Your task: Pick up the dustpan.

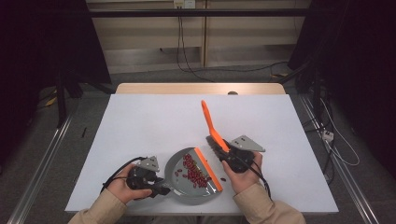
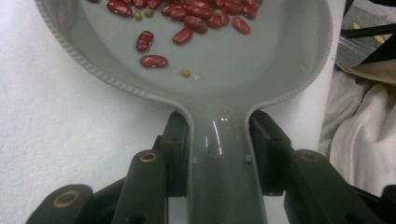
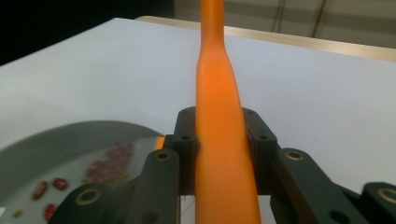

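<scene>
Left gripper [image 1: 161, 190]: black body, grey three-cornered plate on top, black cable looping off at 9 o'clock. Right gripper [image 1: 223, 148]: same black build, larger grey plate at 1 o'clock of hand, black cable trailing toward 5 o'clock. Jaws in both gripper views: matte black linkage arms, brass-ringed pivot holes, small screws in square pad blocks. Sleeves [image 1: 100, 209]: tan, long, reaching wrists.

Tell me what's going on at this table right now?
A person is sweeping beans into a dustpan with two handheld grippers. The left gripper is clamped on the handle of the grey dustpan, which rests on the white table. The right gripper is shut on the orange brush, held beside the pan's orange lip. Most red beans already lie in the pan; a bean or two lie just outside the lip.
</scene>
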`<state>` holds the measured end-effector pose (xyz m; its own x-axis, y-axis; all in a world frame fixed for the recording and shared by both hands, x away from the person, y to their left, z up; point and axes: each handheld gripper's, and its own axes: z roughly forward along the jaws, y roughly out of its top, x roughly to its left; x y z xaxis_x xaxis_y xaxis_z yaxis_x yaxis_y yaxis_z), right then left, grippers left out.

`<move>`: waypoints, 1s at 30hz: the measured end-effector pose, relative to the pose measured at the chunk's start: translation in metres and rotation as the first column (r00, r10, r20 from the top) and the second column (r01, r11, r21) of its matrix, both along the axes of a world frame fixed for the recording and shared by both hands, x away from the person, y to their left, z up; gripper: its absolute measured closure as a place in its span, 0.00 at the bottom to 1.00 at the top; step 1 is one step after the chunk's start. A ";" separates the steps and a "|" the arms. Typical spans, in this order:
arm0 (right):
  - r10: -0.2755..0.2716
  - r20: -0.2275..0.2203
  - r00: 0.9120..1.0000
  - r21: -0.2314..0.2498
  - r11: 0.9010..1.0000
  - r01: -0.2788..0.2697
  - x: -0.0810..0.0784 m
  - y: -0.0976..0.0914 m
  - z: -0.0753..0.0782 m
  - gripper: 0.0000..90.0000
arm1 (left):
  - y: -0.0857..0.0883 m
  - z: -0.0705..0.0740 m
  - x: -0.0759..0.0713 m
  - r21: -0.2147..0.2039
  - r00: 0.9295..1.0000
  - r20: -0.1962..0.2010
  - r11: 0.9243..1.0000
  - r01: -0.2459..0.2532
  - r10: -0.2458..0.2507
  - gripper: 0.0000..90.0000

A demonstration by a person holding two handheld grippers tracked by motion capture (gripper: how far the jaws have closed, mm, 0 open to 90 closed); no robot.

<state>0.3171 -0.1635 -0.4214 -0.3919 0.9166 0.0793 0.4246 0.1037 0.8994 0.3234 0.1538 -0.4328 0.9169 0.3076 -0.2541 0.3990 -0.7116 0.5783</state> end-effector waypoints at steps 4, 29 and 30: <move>-0.024 -0.020 1.000 -0.082 0.996 0.022 -0.011 -0.005 -0.013 0.79 | -0.002 0.002 -0.003 0.021 1.000 0.008 1.000 0.015 -0.015 0.69; 0.021 -0.025 0.999 -0.084 0.996 -0.023 0.001 0.013 -0.020 0.79 | -0.005 -0.001 0.006 0.022 0.997 -0.003 0.996 -0.081 0.081 0.70; 0.038 -0.028 0.999 -0.086 0.995 -0.041 0.000 0.018 -0.020 0.79 | -0.005 0.000 0.008 0.028 0.996 -0.003 0.996 -0.088 0.088 0.70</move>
